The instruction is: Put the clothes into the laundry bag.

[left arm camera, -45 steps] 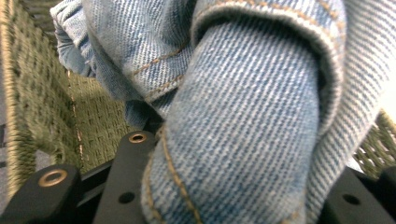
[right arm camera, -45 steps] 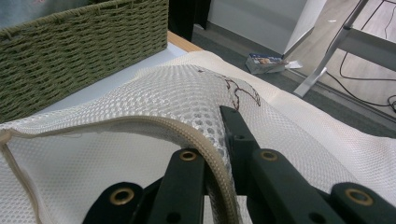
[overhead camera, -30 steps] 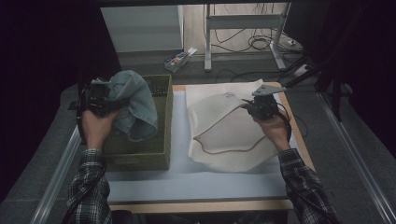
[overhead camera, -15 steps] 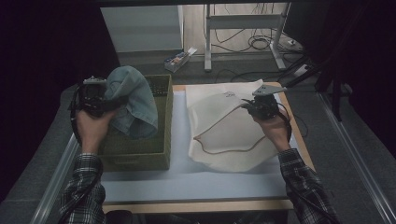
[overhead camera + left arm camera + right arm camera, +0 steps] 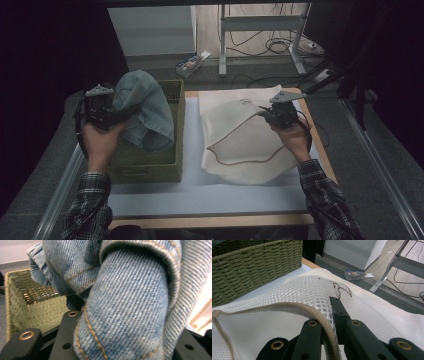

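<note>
Left claw (image 5: 131, 111) raised, jaws clamped, wrist cocked inward; right claw (image 5: 263, 114) low, jaws pinched shut; both forearms reach forward, sleeves plaid

A small printed box (image 5: 192, 63) is lying on the grey floor (image 5: 260, 70) at upper centre, with black cables (image 5: 280, 46) trailing beside white desk legs (image 5: 220, 37).

Bunched blue denim garment (image 5: 145, 112) raised, white mesh bag (image 5: 242, 137) flat, open

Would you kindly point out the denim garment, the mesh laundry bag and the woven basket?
denim garment (image 5: 150, 117), high view, on the hanging folds.
mesh laundry bag (image 5: 245, 135), high view, on the middle of its mesh panel.
woven basket (image 5: 145, 172), high view, on the near wall.
</note>
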